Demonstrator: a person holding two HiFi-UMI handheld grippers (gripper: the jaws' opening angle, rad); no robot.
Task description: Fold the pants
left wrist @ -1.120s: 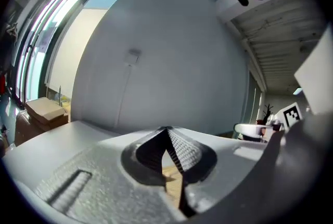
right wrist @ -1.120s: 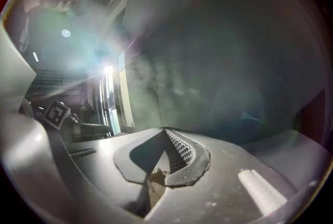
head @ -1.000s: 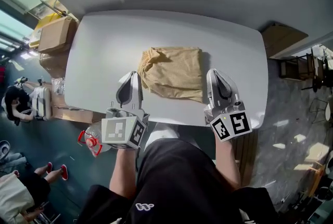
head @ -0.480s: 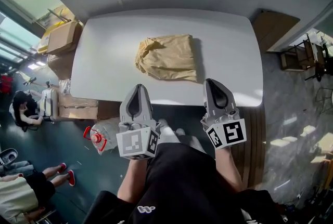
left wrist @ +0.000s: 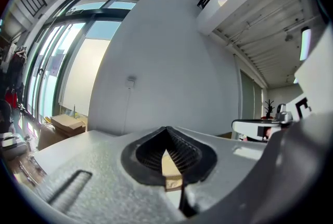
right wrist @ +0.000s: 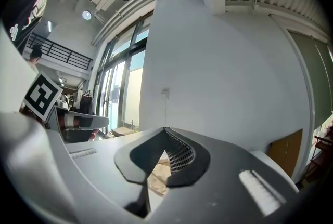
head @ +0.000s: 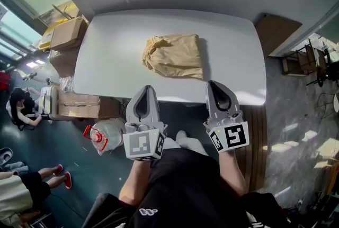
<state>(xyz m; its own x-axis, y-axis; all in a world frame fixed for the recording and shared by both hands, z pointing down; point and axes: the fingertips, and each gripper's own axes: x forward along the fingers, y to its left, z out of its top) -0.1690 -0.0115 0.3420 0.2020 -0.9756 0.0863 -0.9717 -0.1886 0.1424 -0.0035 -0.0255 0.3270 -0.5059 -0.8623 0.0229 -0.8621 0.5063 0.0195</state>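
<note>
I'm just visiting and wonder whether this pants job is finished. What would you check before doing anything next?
1. The pants folded into a compact bundle: ok.
2. They lie wholly on the table, away from its edges: ok.
3. The left gripper shut, nothing in it: ok.
4. The right gripper shut, nothing in it: ok.
5. Neither gripper touching the cloth: ok.
6. Layers underneath lying flat: cannot tell.
</note>
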